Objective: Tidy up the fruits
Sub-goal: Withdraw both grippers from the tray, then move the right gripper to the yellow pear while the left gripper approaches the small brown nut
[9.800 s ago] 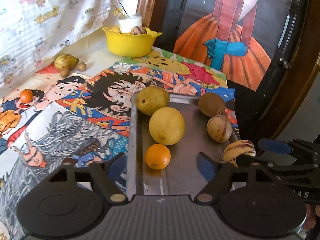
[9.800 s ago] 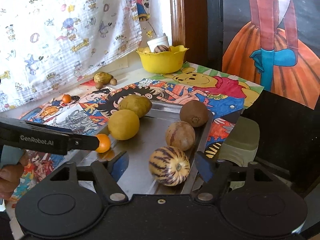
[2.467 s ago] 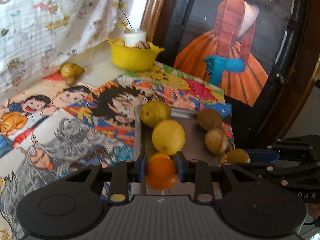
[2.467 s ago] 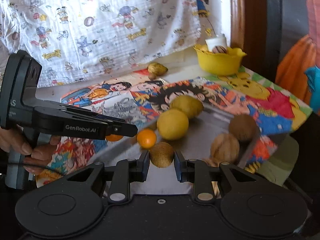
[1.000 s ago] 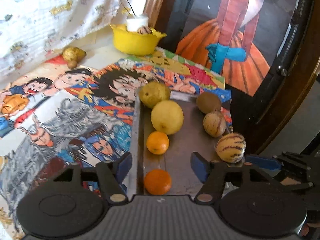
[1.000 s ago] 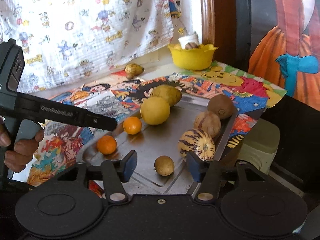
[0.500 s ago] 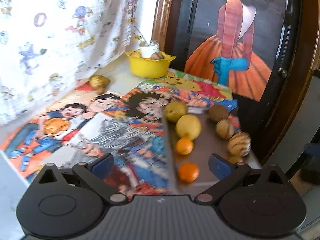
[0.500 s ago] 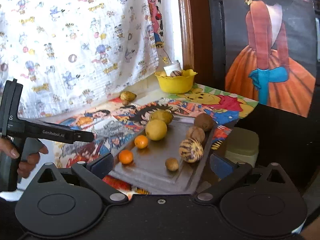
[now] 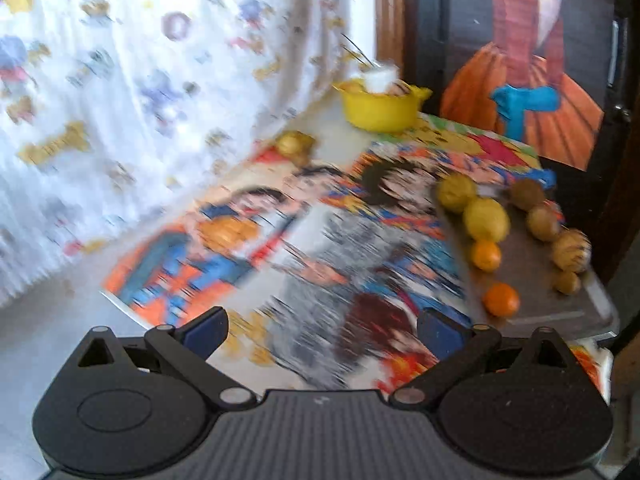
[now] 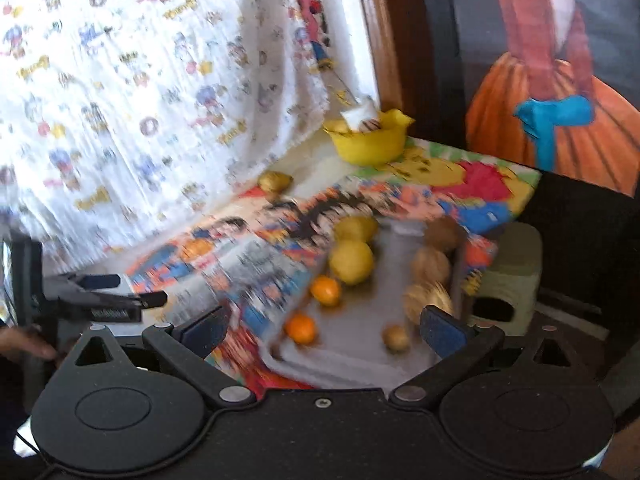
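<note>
Cartoon-print cloth (image 9: pixel 248 216) covered the table, w/ a printed curtain (image 10: pixel 140 80) behind and a yellow bowl (image 9: pixel 380 110) at the far end. Fruit was laid in two rows on the metal tray (image 9: pixel 532 280): two oranges (image 9: pixel 500 300), a lemon (image 9: pixel 486 220) and a yellow-green fruit on the left; four brownish/striped ones on the right. Left gripper (image 9: pixel 322 326) and right gripper (image 10: pixel 322 326) were both held spread wide, nothing pinched, well apart from the tray; both views were blurred.

left gripper (image 9: pixel 320 330) and right gripper (image 10: pixel 322 330), fingers spread wide, empty
</note>
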Motion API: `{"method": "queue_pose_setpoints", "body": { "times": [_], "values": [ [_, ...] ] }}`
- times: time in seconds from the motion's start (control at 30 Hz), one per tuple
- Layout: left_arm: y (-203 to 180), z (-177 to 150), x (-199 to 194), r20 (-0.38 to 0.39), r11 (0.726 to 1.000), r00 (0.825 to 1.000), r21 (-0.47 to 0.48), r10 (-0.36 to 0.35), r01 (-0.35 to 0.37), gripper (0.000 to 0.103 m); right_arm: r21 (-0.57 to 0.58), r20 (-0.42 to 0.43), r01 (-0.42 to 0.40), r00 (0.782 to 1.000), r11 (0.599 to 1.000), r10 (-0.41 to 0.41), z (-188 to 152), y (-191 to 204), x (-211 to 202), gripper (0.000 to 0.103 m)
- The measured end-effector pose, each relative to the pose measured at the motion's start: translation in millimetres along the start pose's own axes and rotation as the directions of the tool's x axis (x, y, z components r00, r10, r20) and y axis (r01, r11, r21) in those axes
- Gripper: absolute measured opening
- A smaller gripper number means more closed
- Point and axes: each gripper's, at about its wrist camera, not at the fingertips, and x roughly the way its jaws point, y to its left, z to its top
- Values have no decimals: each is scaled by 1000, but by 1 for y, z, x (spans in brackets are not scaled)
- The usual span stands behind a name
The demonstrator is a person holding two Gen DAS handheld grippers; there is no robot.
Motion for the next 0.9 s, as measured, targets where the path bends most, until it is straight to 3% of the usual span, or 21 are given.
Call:
{"method": "queue_pose_setpoints", "body": {
  "times": [0.23,0.43,0.67,0.9],
  "values": [
    [33,40,-13,119,995,988,-10,103,-102,103,-90,54,-59,996,994,64,87,37,13,102],
    [54,58,-8,154,989,977,-40,147,-143,103,-157,66,-80,994,984,91,144,61,41,102],
    [61,67,-5,168,985,971,-78,167,-156,103,-153,0,-122,992,981,124,190,76,79,102],
    [50,81,-2,187,982,965,-78,182,-170,103,-115,-34,-164,986,980,161,213,69,124,102]
  ]
}}
